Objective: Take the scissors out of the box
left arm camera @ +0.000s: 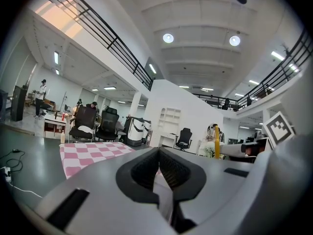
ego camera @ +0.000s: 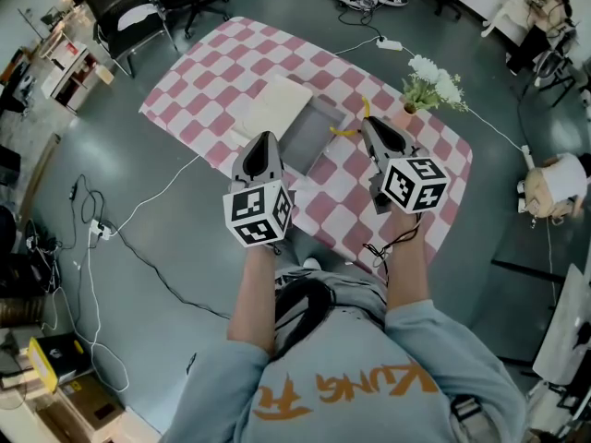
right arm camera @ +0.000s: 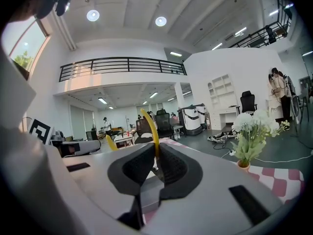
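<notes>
The scissors (ego camera: 345, 131) have yellow handles and hang over the right end of the open grey box (ego camera: 307, 138). My right gripper (ego camera: 368, 123) is shut on one yellow handle loop (right arm camera: 152, 129), which stands up between its pads; the second loop (right arm camera: 111, 142) shows to the left. My left gripper (ego camera: 265, 138) hovers by the box's near left side with its jaws together and nothing between them (left arm camera: 157, 153). In the left gripper view the yellow handle (left arm camera: 216, 141) shows at the right. The blades are hidden.
The box's white lid (ego camera: 275, 105) lies open behind it on the pink-and-white checkered tablecloth (ego camera: 222, 49). A pot of white flowers (ego camera: 430, 87) stands at the table's right edge, close to my right gripper. Office chairs and floor cables surround the table.
</notes>
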